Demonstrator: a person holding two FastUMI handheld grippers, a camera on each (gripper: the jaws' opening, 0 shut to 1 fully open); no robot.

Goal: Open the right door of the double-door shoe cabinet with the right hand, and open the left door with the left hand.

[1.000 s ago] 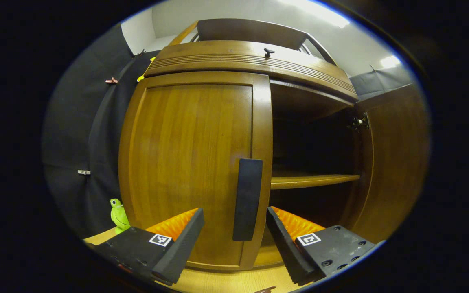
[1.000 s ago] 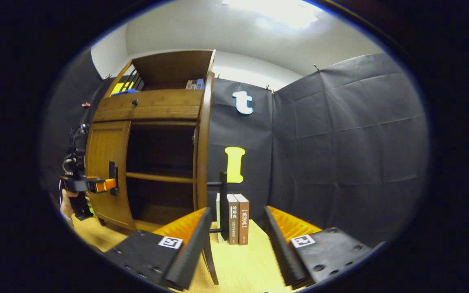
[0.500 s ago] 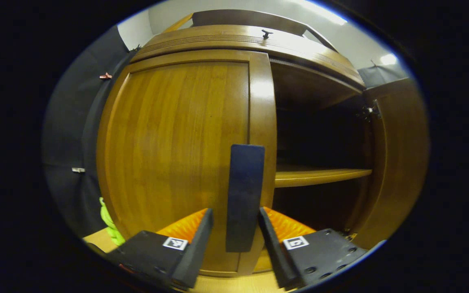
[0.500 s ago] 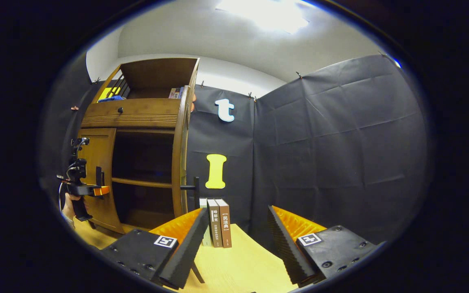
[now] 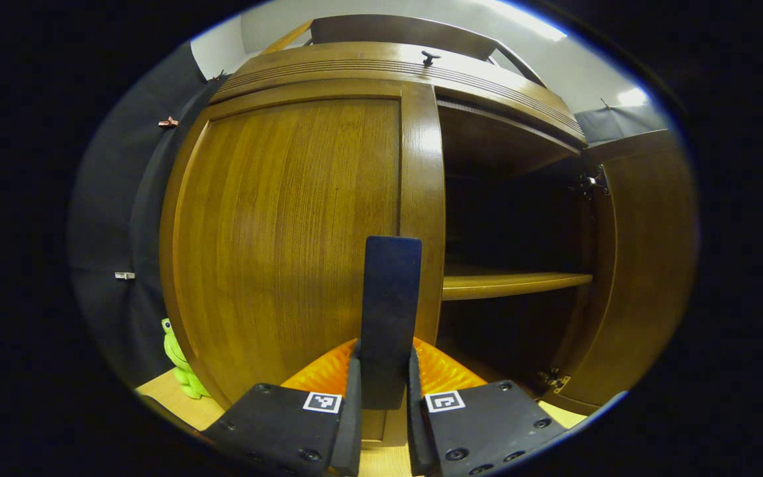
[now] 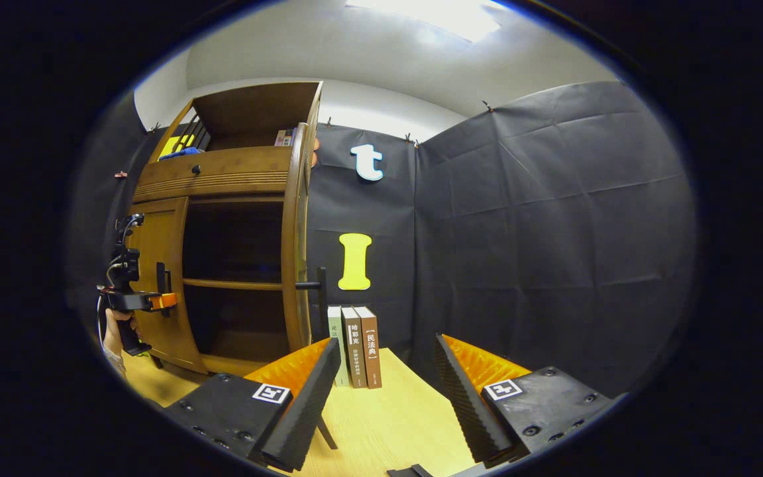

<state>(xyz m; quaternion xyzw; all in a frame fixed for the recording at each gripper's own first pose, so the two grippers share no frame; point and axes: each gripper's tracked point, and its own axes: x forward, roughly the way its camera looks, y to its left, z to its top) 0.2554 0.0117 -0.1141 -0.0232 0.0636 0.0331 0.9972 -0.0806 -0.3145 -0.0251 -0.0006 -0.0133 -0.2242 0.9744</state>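
Handle (image 5: 389,311), a stiff dark vertical bar at the closed left door's (image 5: 289,232) inner edge, clamped between the left tongs (image 5: 381,397); rigid, hinged, likely light to swing. Right door (image 6: 297,238) open; right tongs (image 6: 385,384) spread, empty.

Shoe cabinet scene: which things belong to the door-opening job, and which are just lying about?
Job:
left door, closed
its handle, clamped by the left tool
right door, swung open
right tool, open, holding nothing

Lying about:
green toy
books
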